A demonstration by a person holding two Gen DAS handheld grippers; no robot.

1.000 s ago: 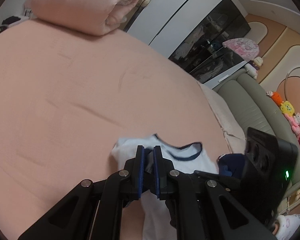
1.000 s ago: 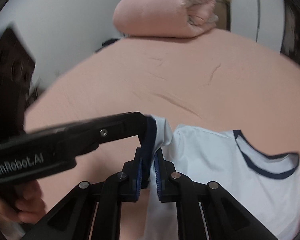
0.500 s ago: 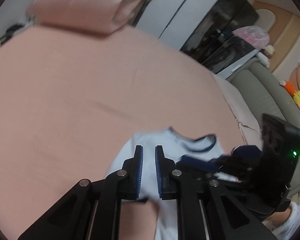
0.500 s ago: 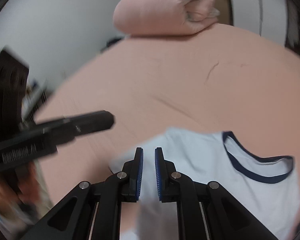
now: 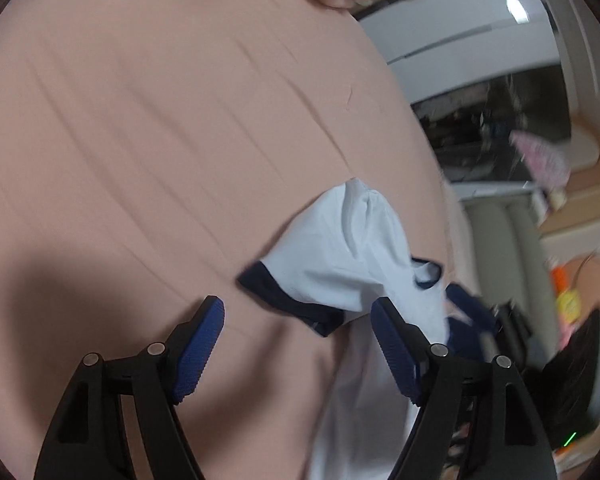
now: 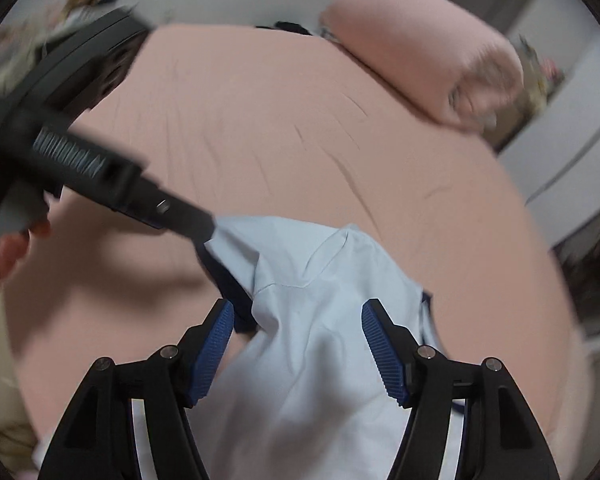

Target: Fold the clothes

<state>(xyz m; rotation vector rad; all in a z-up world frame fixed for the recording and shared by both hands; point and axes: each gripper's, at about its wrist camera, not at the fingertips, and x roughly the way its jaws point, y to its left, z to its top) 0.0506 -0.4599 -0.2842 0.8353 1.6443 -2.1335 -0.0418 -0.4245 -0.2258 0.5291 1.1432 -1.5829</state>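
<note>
A white T-shirt with navy trim lies rumpled on the pink bed. A sleeve with a navy cuff sticks out just ahead of my left gripper, which is open and empty. In the right wrist view the shirt lies under and ahead of my right gripper, also open and empty. The left gripper's arm crosses from the upper left, its tip at the shirt's sleeve edge.
A rolled pink blanket lies at the far end of the bed. White and dark glass wardrobes and a grey-green sofa with toys stand past the bed's right edge. A hand holds the left gripper.
Both grippers were shut on the shirt's edge one second ago; both have let go and opened wide. The shirt dropped onto the bed, and both cameras swung over it.
</note>
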